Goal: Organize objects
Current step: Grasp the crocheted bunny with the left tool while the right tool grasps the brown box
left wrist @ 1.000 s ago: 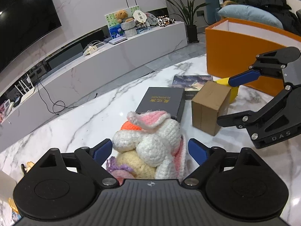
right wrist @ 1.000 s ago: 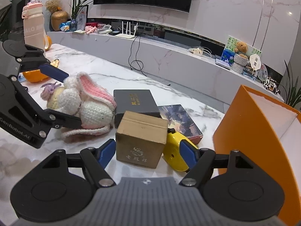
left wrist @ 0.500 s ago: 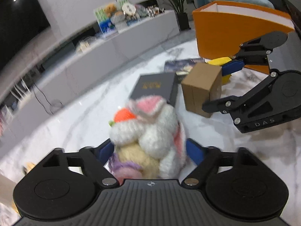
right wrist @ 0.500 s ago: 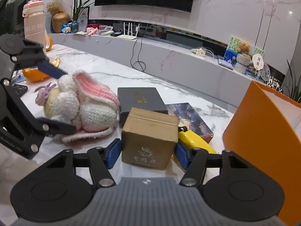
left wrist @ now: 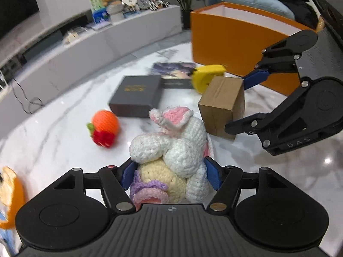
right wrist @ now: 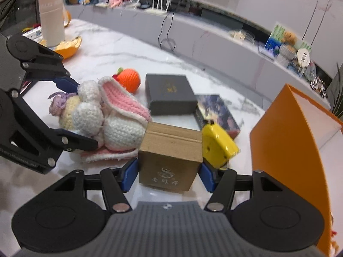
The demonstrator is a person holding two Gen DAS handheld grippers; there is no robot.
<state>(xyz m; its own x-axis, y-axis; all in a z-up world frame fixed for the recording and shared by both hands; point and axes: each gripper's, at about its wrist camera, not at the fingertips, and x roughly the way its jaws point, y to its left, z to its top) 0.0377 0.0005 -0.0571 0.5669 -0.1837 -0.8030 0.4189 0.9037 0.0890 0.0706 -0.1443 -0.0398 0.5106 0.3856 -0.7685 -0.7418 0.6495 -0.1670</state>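
Observation:
A white and pink crochet bunny (left wrist: 171,145) sits between the blue pads of my left gripper (left wrist: 170,175). Its jaws are closing and the pads press into the yarn. In the right wrist view the bunny (right wrist: 111,115) lies in the left gripper (right wrist: 82,113) just left of a small cardboard box (right wrist: 169,150). My right gripper (right wrist: 169,174) is shut on that box, a pad on each side. From the left wrist view the box (left wrist: 223,107) shows between the right gripper's (left wrist: 235,103) fingers, tilted.
On the marble table (left wrist: 53,139) lie an orange crochet fruit (left wrist: 105,122), a dark grey box (left wrist: 137,94), a dark book (left wrist: 173,72) and a yellow tape measure (left wrist: 205,75). A tall orange bin (left wrist: 231,38) stands behind. A pale bottle (right wrist: 51,17) and orange peel (right wrist: 68,47) are far left.
My left jaws closed in on the bunny and raised it, uncovering the orange crochet fruit. The right jaws closed onto the cardboard box, which has tipped and shifted off the tape measure.

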